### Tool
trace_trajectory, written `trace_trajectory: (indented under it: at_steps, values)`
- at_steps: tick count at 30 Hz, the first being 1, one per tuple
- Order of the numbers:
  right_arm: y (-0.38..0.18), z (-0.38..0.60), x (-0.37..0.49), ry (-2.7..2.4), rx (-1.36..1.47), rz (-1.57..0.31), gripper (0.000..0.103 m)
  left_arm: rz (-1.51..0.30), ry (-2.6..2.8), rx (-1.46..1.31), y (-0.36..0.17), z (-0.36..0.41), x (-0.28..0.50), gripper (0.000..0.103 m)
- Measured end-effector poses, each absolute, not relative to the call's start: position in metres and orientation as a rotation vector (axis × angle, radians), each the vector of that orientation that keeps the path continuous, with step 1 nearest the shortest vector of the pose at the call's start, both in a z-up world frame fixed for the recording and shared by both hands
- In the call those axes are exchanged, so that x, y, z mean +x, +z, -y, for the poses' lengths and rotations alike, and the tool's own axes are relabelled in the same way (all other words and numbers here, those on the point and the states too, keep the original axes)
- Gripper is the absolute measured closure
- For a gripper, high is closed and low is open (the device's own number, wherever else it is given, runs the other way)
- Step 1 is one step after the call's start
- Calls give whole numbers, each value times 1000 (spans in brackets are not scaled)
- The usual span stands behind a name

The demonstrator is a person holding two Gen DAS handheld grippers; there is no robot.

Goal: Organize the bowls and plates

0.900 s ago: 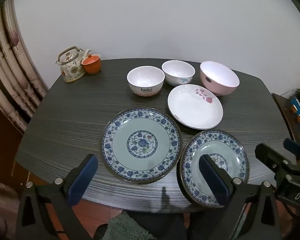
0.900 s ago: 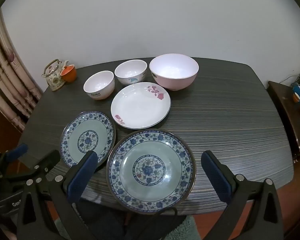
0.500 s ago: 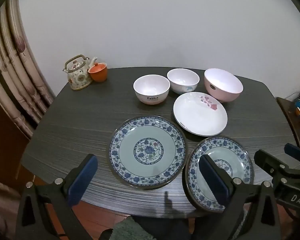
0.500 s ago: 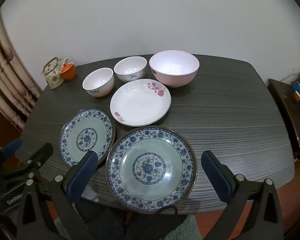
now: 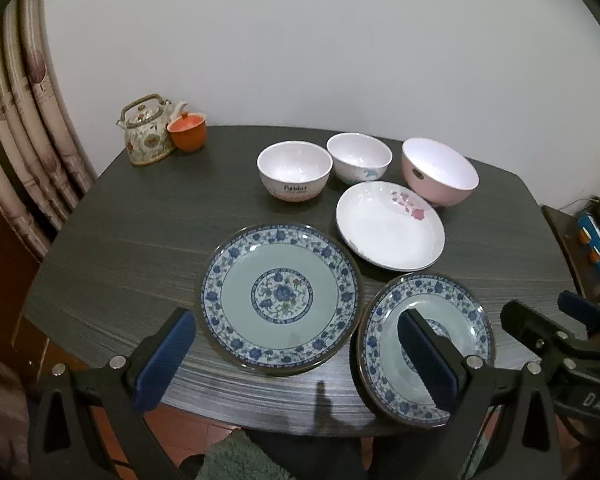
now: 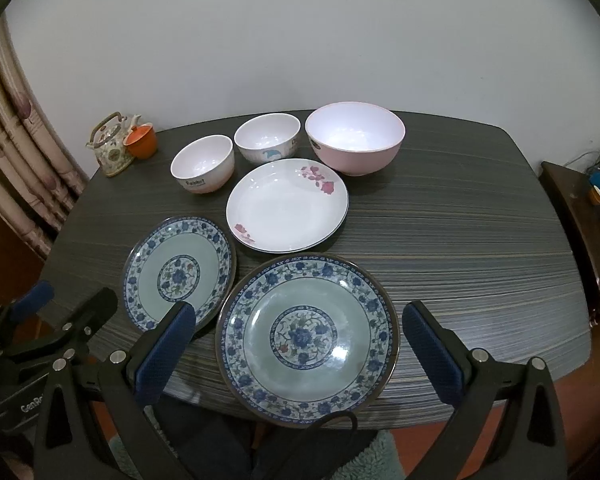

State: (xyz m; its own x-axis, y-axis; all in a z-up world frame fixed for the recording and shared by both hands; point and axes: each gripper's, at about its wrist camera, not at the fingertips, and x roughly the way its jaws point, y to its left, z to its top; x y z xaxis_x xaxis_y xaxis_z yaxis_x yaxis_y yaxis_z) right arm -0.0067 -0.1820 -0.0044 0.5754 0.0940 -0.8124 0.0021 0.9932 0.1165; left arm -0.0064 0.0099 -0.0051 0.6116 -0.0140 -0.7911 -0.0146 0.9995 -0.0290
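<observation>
- Dark wood-grain table (image 6: 460, 240): three bowls in the back row, nothing in them — white lettered bowl (image 5: 294, 170), white bowl with blue motif (image 5: 359, 158), pink bowl (image 6: 355, 142).
- White pink-flowered dish (image 6: 287, 206) in front of the bowls; two blue-and-white floral plates (image 5: 278, 294) (image 6: 306, 334) nearest, all bare.
- Left gripper (image 5: 296, 364) and right gripper (image 6: 296, 360): jaws fully spread, holding nothing.
- Since the earlier frame, the left view has pulled back and the crockery has not moved.

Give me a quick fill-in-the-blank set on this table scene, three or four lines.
1. The number of bowls in the row at the back of the table is ____.
2. The largest bowl, the pink bowl, stands at the ____ end of that row.
3. The white plate is decorated with pink ____.
4. Next to the teapot stands an ____ cup.

Missing words: three; right; flowers; orange
</observation>
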Motion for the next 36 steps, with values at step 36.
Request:
trace_trajectory:
  at_steps: [36]
  values:
    - [-7,176,-6,77,100,-965,1,-960,12,37,-10,-6,-3,0]
